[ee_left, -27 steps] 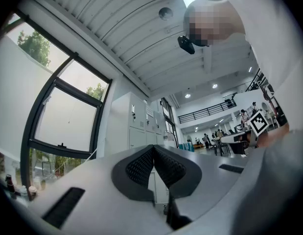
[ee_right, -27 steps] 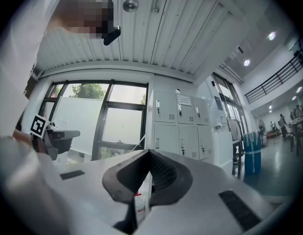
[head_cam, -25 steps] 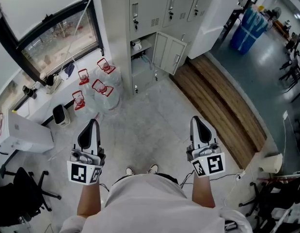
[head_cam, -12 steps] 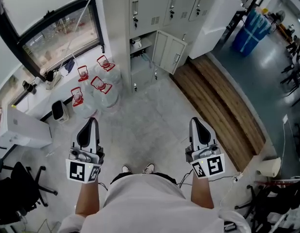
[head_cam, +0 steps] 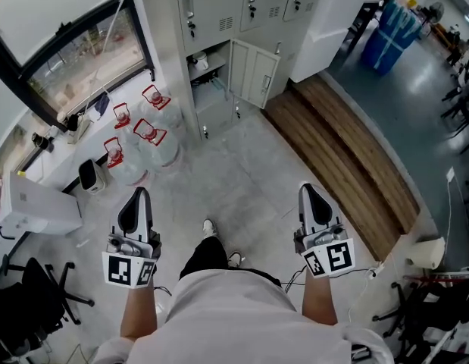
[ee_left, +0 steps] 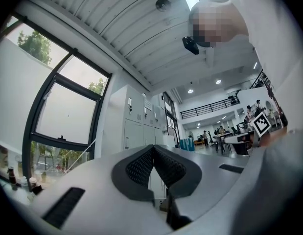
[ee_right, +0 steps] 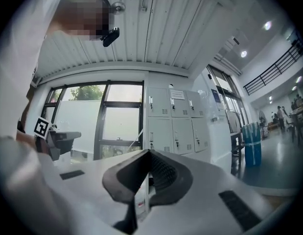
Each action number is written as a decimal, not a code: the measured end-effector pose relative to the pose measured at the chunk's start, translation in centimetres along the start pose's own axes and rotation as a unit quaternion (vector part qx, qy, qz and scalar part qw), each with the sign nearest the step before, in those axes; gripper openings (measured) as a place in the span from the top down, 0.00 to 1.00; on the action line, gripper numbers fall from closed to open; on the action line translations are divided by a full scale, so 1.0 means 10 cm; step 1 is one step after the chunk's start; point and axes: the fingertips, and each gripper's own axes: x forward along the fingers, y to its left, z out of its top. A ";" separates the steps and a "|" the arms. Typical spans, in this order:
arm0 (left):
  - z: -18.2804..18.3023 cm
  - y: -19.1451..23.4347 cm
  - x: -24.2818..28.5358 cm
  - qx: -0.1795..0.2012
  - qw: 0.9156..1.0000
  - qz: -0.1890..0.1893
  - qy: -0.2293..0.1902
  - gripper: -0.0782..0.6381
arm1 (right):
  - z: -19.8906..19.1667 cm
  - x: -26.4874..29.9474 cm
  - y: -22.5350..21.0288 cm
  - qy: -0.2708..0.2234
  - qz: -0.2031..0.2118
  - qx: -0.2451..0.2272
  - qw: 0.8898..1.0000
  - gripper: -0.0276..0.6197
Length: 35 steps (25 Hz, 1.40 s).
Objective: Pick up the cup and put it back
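A small white cup [head_cam: 197,61], too small to detail, sits inside the open locker compartment [head_cam: 216,101].

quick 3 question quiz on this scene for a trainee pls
1. True or false: the right claw holds a cup.
2. How many red-handled water jugs stand on the floor near the window?
3. The left claw is: A open, B shut and empty, C shut on a cup.
Key: 1 false; 2 four; 3 B.
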 end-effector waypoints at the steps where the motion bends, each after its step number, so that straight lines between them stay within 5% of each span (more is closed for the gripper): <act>1: -0.01 0.00 0.07 -0.002 1.000 -0.003 -0.002 0.86 | -0.02 0.00 -0.06 0.004 -0.005 0.000 1.000 0.93; 10: -0.36 0.11 1.05 -0.023 0.999 -0.033 -0.009 0.86 | -0.27 0.60 -0.55 0.034 -0.026 -0.002 0.999 0.93; 17: -0.51 0.98 1.92 -0.039 0.999 0.003 -0.017 0.86 | -0.06 2.20 -0.59 0.027 0.036 -0.026 0.999 0.93; 23: -0.68 1.45 2.66 -0.051 0.998 -0.017 -0.014 0.86 | 0.03 3.19 -0.50 0.039 0.064 -0.045 0.996 0.93; 35: -0.88 1.61 3.07 -0.064 0.998 -0.015 0.000 0.86 | -0.12 3.76 -0.63 0.048 0.078 -0.047 0.995 0.93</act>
